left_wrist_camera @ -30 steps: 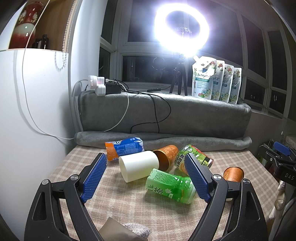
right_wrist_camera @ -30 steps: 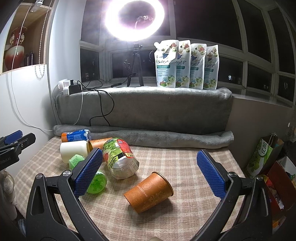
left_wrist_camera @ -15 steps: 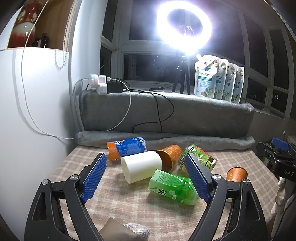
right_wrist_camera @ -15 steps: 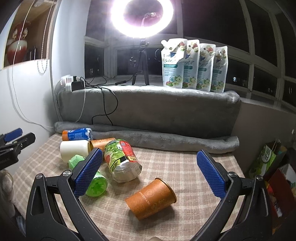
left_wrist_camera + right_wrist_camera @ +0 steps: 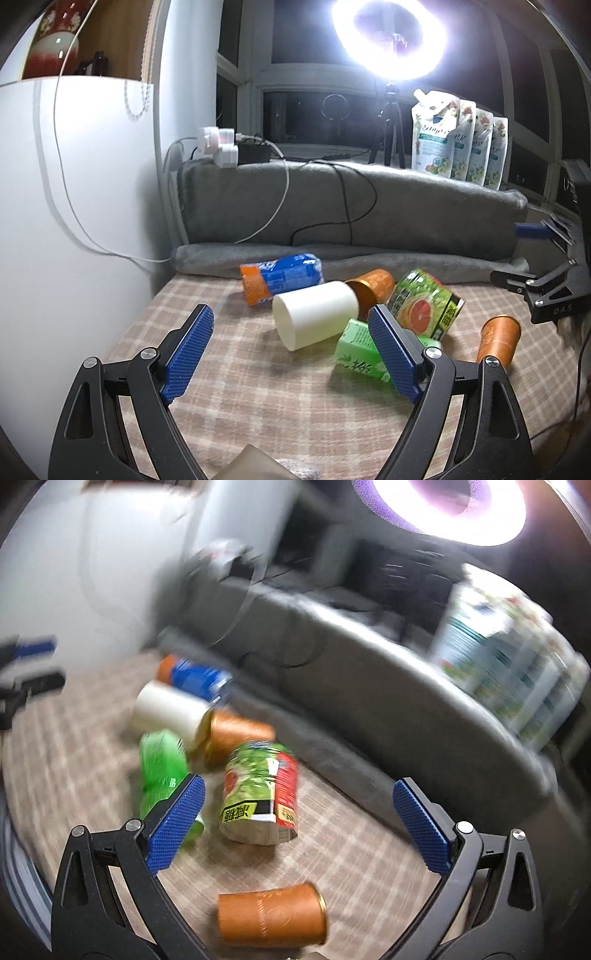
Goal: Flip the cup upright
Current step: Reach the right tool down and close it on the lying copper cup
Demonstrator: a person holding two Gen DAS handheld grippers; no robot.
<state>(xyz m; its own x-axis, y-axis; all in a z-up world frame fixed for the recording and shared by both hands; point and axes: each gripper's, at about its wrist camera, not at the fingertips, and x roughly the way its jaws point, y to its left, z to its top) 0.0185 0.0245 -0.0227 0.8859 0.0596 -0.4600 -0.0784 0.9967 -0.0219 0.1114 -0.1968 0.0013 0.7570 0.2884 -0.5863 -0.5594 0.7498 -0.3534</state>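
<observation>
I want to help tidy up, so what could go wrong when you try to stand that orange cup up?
1. The orange cup lies on its side; a nudge from the open right hand-held gripper could roll it away.
2. The can lies close behind, so reaching too far might knock it.
3. The right view is blurred, so aiming may be off.

On the table (image 5: 240, 387), a tumbler (image 5: 314, 314) lies before a soda bottle (image 5: 280, 275); a paper cup (image 5: 496, 341) lies apart, right of a tea bottle (image 5: 360, 356).
</observation>
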